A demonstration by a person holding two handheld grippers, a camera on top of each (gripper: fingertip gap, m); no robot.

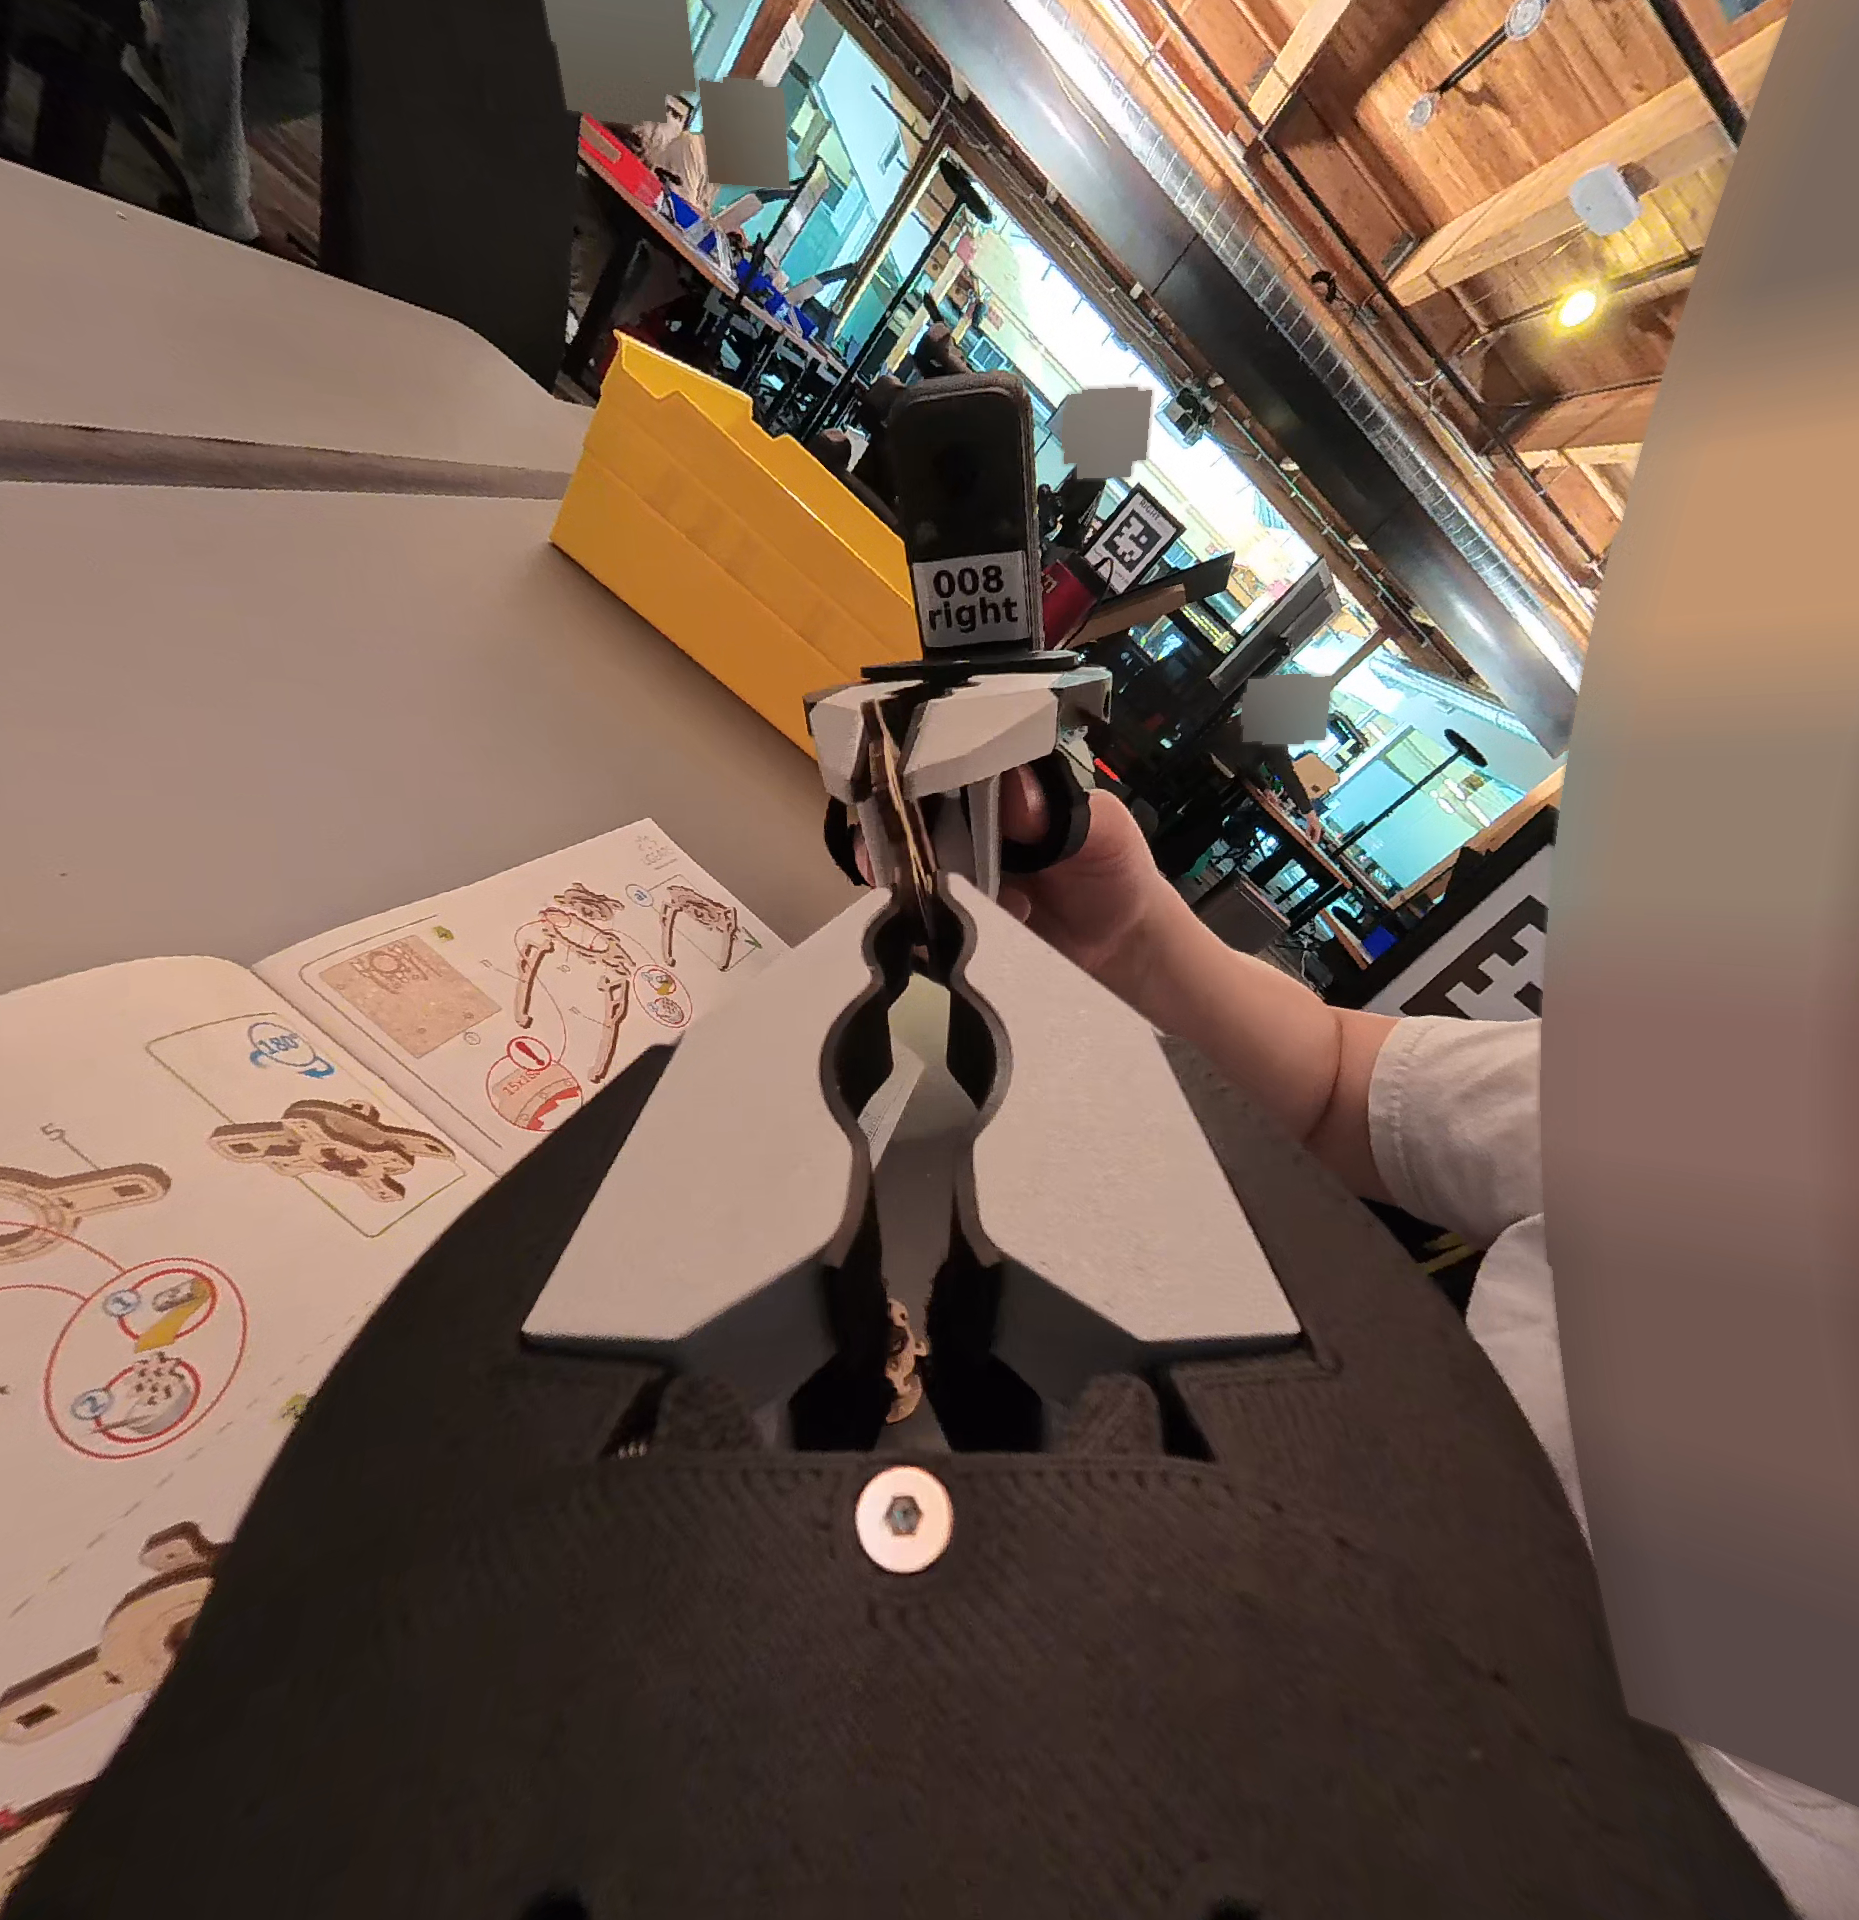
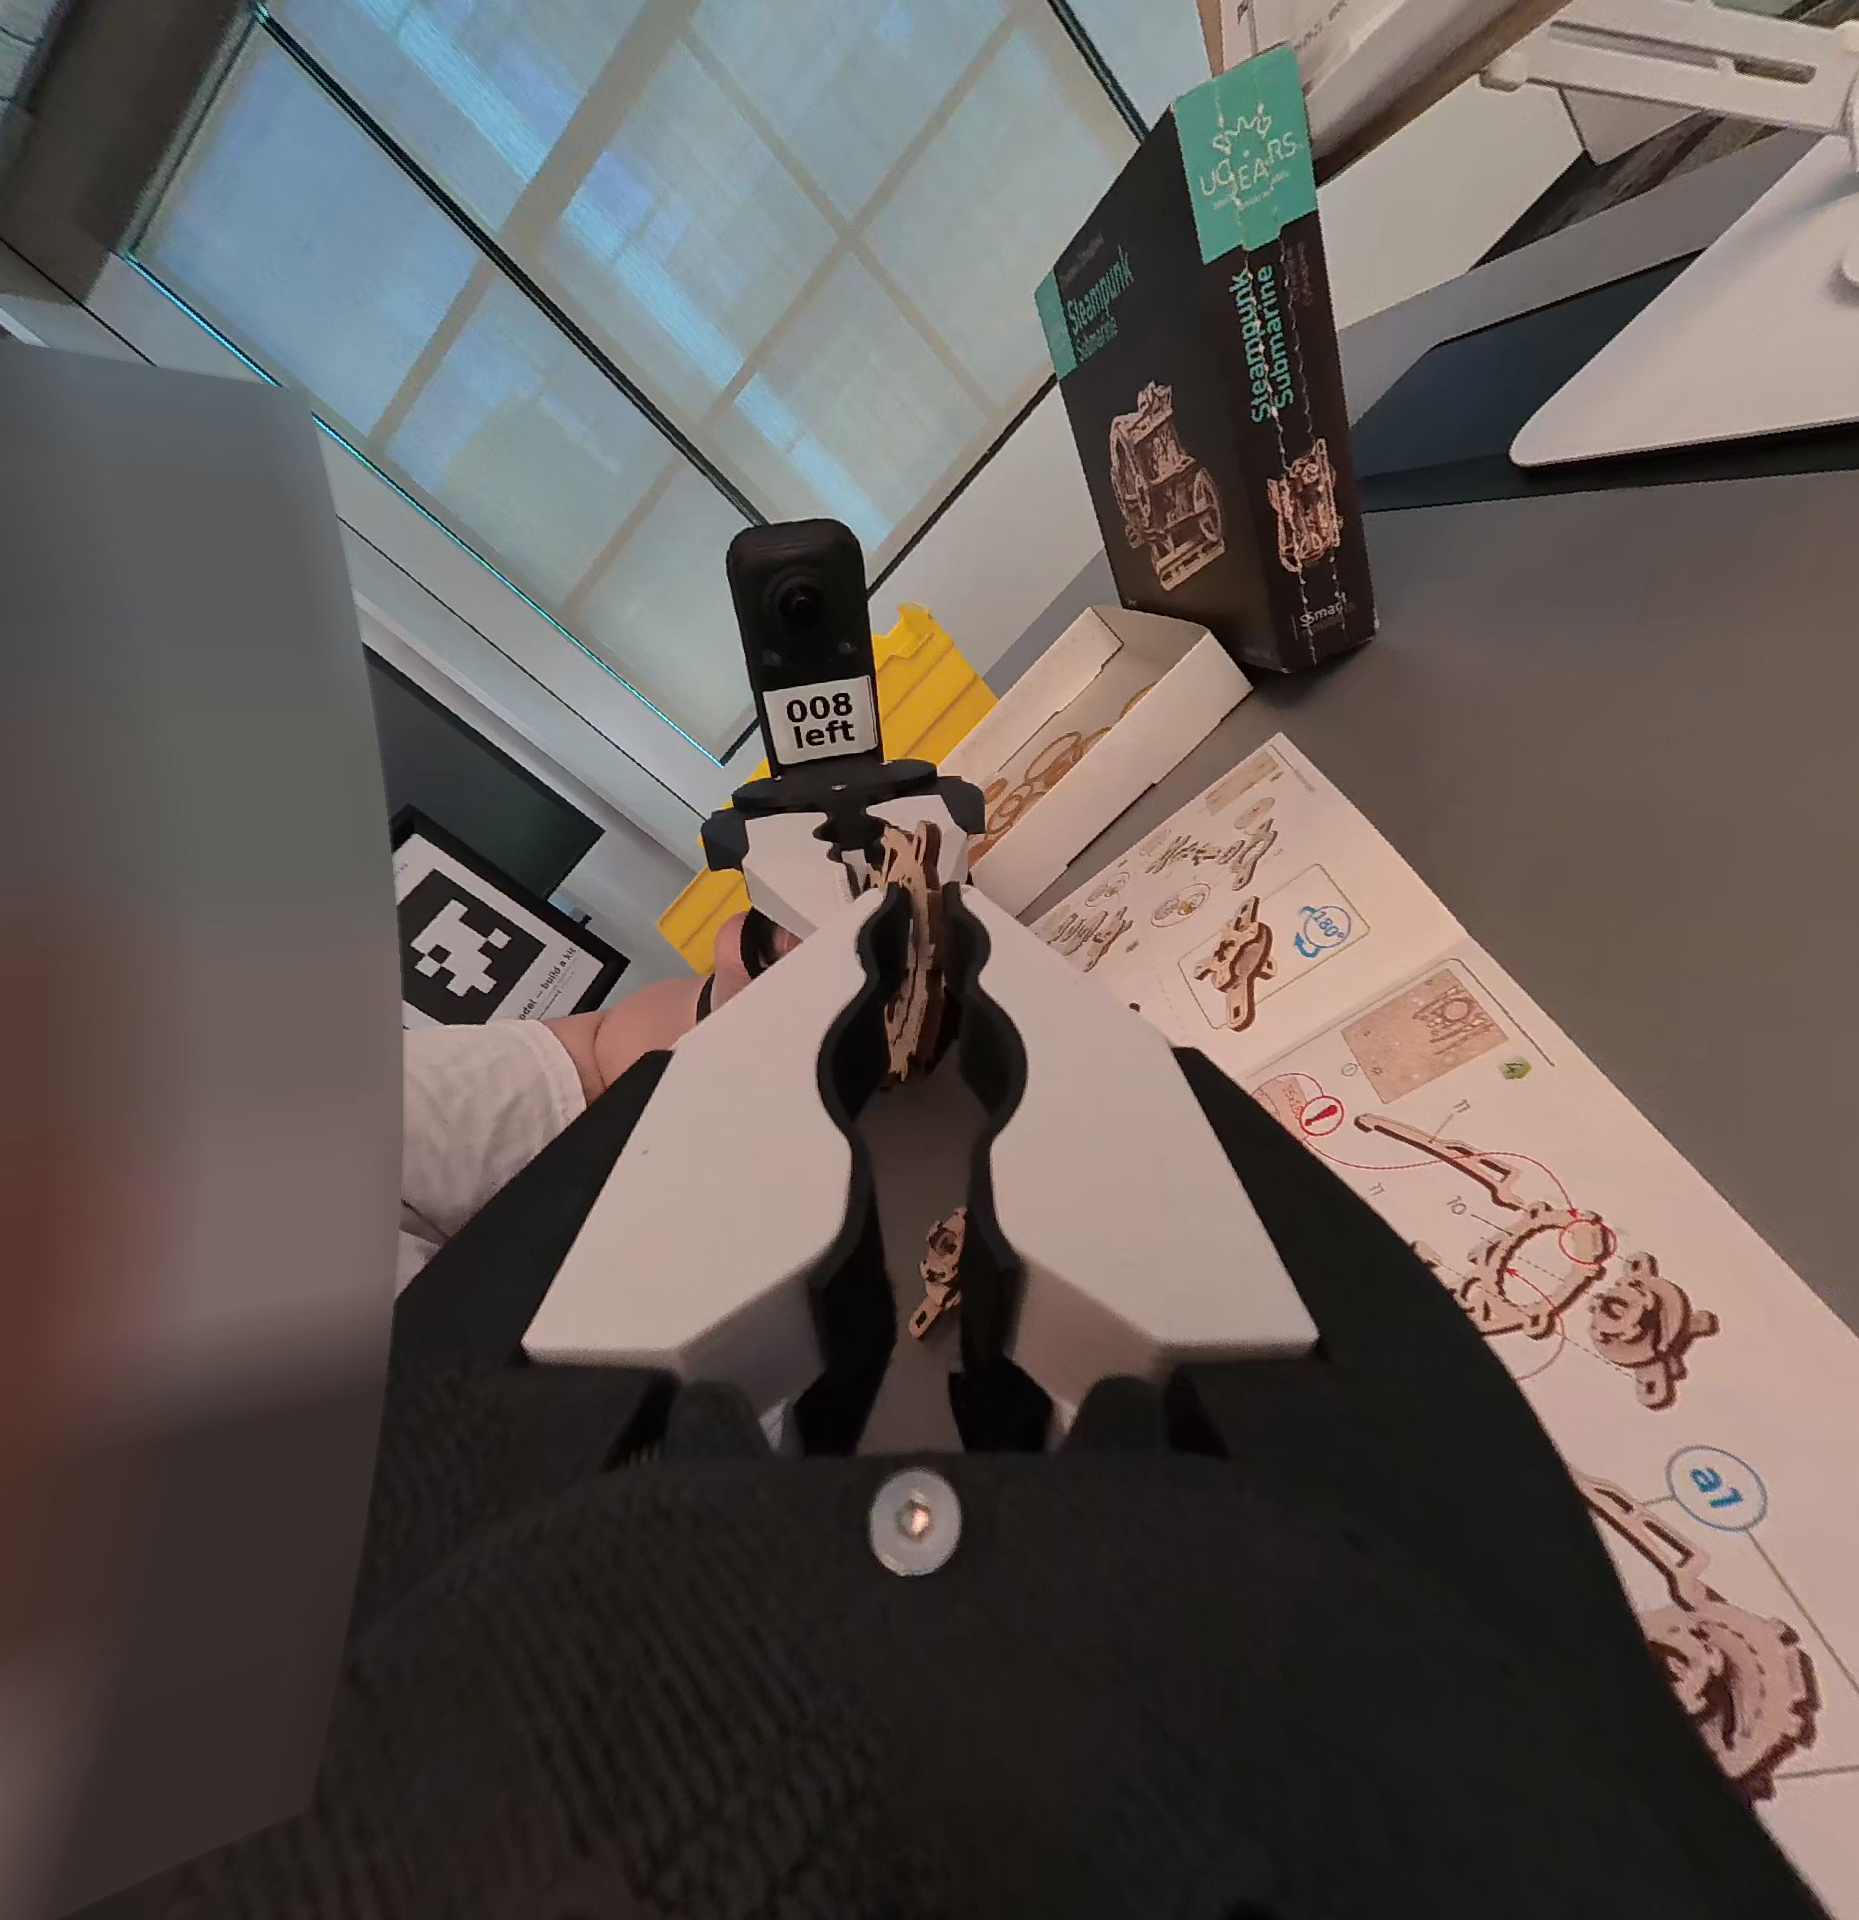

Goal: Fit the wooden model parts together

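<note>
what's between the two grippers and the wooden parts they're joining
Nothing visible. The left gripper and the right gripper meet tip to tip, both apparently shut on the wooden model parts held between them above the instruction booklet.

Left claw (image 1: 917, 914) tips pinched on wooden part (image 1: 909, 831) — right claw (image 1: 889, 774) opposite, gripping same part.

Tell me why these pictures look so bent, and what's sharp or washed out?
Left wrist view: wide-angle lens tilts and curves the room; ceiling strip light glares white; wooden parts held between both tools stay sharp. Right wrist view: same curving; window bright but hazy; instruction sheet crisp.
</note>
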